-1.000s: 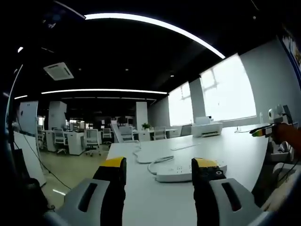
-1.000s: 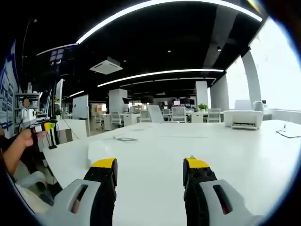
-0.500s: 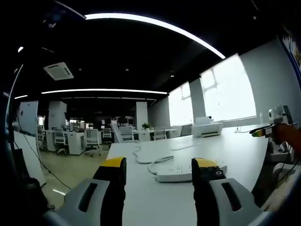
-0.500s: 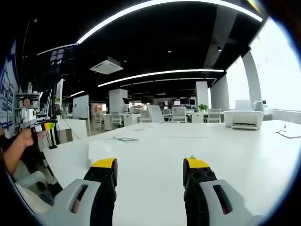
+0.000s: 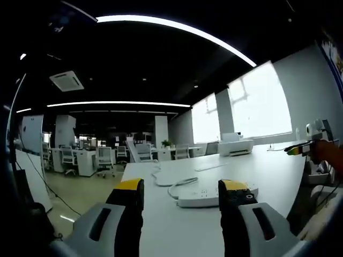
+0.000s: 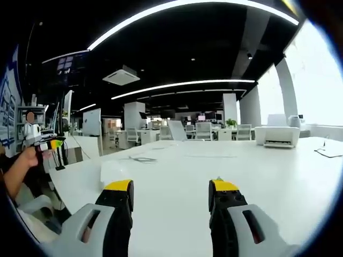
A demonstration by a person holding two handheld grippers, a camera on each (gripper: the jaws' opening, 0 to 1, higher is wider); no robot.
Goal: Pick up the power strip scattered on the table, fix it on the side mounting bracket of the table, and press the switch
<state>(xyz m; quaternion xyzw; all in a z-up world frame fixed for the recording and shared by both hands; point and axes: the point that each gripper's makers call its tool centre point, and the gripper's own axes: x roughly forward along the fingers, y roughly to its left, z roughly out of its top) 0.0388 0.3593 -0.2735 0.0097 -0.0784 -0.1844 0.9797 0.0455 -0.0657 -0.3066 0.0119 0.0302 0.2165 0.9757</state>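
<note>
A white power strip (image 5: pixel 201 196) lies flat on the white table (image 5: pixel 268 171), its white cable (image 5: pixel 174 184) looping away to the left. My left gripper (image 5: pixel 181 194) is open just in front of it, and its right fingertip covers part of the strip. My right gripper (image 6: pixel 170 195) is open over bare tabletop (image 6: pixel 177 171) with nothing between its jaws. A thin cable (image 6: pixel 138 158) lies far off on the table in the right gripper view. The other gripper's yellow-tipped jaws (image 5: pixel 298 149) show at the right edge of the left gripper view, and those (image 6: pixel 49 143) at the left edge of the right gripper view.
A white printer (image 5: pixel 236 145) stands at the table's far end, seen again as a printer (image 6: pixel 277 135) in the right gripper view. Office desks and chairs (image 5: pixel 102 158) fill the room beyond. A person's hand (image 6: pixel 21 163) is at the left.
</note>
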